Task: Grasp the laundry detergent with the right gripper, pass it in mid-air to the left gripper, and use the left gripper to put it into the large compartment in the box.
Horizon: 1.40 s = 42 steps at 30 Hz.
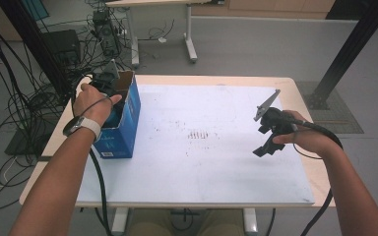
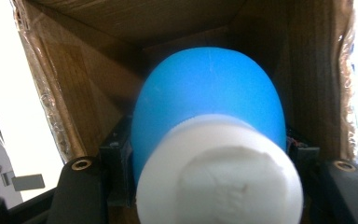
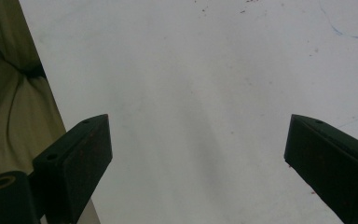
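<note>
An open blue cardboard box [image 1: 124, 125] stands at the table's left edge. My left gripper [image 1: 107, 81] reaches down into it, its tips hidden by the box wall. In the left gripper view, my left gripper [image 2: 209, 149] is shut on a blue bottle [image 2: 205, 93] with a white cap [image 2: 219, 179], surrounded by the brown inner walls of the box [image 2: 98, 60]. My right gripper [image 1: 264, 149] hovers over the right side of the white mat [image 1: 202, 162]. Its jaws stand wide apart in the right gripper view [image 3: 198, 140], with nothing between them.
The white mat covers most of the wooden table [image 1: 295, 86]. Tangled cables [image 1: 24, 98] and equipment lie on the floor to the left. Another table's legs [image 1: 191, 46] stand beyond, and a black post [image 1: 347, 49] rises at the right.
</note>
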{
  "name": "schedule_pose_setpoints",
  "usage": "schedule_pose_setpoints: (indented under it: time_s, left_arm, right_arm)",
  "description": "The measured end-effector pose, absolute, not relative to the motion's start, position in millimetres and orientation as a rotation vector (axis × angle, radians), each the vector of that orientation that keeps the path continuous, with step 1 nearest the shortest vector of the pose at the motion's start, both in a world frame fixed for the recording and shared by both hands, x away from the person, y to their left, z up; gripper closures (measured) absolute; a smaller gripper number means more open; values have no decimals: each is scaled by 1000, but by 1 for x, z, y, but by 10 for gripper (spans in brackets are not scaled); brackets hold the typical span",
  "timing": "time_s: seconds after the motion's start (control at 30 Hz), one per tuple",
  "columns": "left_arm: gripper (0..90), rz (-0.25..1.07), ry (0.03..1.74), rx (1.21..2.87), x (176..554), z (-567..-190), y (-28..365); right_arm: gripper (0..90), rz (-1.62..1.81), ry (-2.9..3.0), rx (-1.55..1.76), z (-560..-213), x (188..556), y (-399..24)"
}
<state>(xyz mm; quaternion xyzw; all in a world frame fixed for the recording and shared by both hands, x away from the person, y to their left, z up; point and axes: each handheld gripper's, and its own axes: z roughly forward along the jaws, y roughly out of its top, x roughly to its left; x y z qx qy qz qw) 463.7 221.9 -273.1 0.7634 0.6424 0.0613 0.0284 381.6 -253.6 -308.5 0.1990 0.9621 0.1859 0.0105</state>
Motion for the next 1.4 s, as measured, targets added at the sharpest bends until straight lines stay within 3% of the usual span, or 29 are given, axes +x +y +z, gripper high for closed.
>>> schedule_pose_setpoints:
  time_s: [1.4]
  left_arm:
    - [372, 187, 1977, 2351, 464, -274, 222]
  right_arm:
    - [74, 588, 3004, 616, -309, 382, -250]
